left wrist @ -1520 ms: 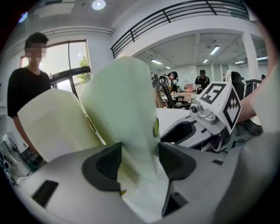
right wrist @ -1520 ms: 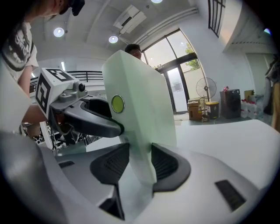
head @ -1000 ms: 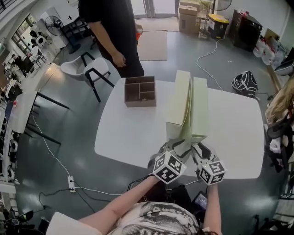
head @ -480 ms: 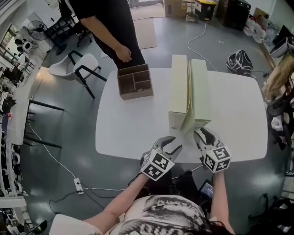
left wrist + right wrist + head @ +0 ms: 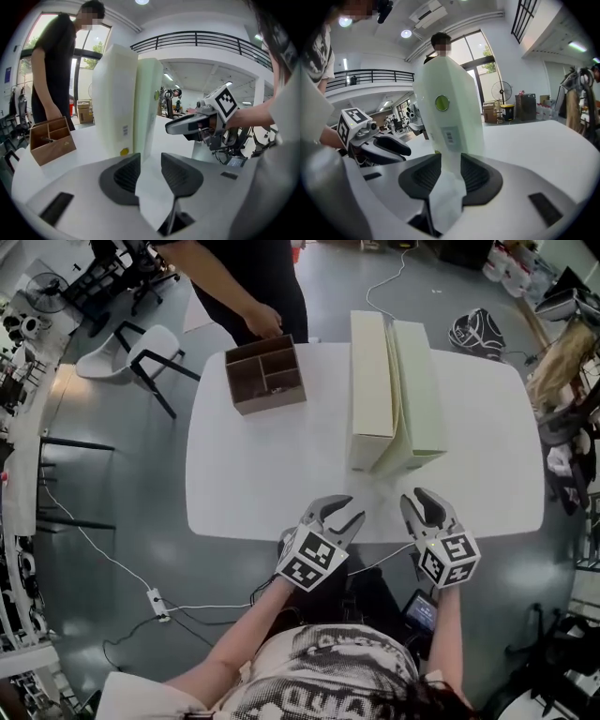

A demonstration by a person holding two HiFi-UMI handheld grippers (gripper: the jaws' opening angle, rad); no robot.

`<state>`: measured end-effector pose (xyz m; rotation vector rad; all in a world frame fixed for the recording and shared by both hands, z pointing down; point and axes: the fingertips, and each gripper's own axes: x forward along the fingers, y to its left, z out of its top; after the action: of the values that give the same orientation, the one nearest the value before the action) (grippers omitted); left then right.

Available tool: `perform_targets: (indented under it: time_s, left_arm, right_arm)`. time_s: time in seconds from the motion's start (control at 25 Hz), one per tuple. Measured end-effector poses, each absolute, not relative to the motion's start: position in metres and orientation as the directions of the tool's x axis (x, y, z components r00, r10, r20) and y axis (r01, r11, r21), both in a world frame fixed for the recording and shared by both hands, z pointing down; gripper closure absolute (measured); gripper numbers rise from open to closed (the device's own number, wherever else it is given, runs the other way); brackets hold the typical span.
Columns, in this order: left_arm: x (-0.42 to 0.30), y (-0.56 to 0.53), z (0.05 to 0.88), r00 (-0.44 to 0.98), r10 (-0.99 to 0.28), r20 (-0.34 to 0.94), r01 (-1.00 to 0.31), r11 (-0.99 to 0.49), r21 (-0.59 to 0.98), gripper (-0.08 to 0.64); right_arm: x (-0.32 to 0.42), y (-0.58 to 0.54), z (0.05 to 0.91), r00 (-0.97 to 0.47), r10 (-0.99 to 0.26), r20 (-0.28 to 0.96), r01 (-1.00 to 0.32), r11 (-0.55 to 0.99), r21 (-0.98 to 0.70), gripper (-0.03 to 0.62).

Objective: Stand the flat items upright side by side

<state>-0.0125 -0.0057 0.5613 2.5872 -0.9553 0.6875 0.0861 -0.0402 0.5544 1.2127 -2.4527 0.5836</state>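
Two tall flat boxes stand upright side by side on the white table: a cream one on the left and a pale green one on the right, leaning together at the near end. My left gripper and right gripper hover at the table's near edge, clear of the boxes. Both are open with nothing between the jaws, which have just been closing. In the left gripper view the cream box and green box rise beyond the jaws. The right gripper view faces the green box.
A brown wooden organizer sits at the table's far left. A person in black stands behind it with a hand near it. A white chair is left of the table, and a bag and cables lie on the floor.
Both grippers have drawn back from the boxes' near ends to the table's front edge. The two boxes now stand free.
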Motion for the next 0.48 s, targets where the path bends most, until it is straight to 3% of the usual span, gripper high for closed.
perform_targets:
  time_s: [0.48]
  left_arm:
    - [-0.012, 0.017, 0.558, 0.606, -0.605, 0.517, -0.756, -0.640, 0.138, 0.428]
  right_arm:
    - [0.062, 0.009, 0.558, -0.686, -0.551, 0.474, -0.710, 0.650, -0.272, 0.502]
